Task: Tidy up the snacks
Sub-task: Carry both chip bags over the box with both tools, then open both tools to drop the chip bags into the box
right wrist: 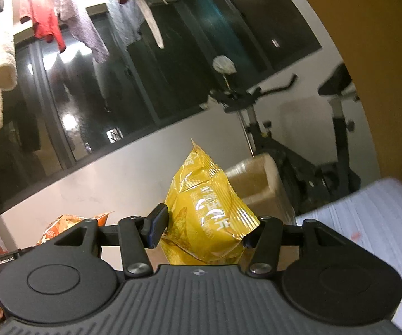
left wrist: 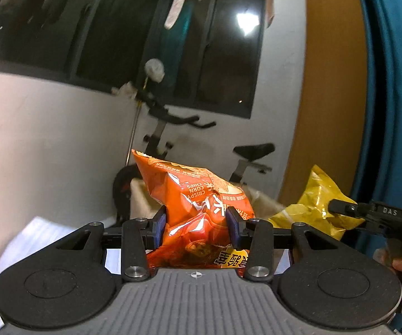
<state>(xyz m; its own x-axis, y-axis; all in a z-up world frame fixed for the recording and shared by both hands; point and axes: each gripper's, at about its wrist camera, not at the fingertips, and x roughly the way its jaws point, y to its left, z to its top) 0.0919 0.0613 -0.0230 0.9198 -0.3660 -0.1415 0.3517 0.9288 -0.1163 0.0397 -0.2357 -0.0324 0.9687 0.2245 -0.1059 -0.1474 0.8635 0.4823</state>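
Note:
An orange corn-chip bag (left wrist: 192,195) is held up in the air, pinched between the blue pads of my left gripper (left wrist: 195,224), which is shut on it. A yellow snack bag (right wrist: 205,209) is lifted too, with my right gripper (right wrist: 203,227) shut on it; its right pad is hidden behind the foil. In the left wrist view the yellow bag (left wrist: 312,203) hangs to the right with the right gripper's finger on it. The right wrist view catches the orange bag (right wrist: 69,223) low at the left, beside the other gripper's body.
A white padded surface (right wrist: 374,217) lies below at the right, and shows as a white surface (left wrist: 33,240) in the left wrist view. A cardboard box (right wrist: 256,184) and an exercise bike (right wrist: 298,145) stand ahead by the wall. Laundry (right wrist: 47,25) hangs overhead. A blue curtain (left wrist: 396,83) hangs at the right.

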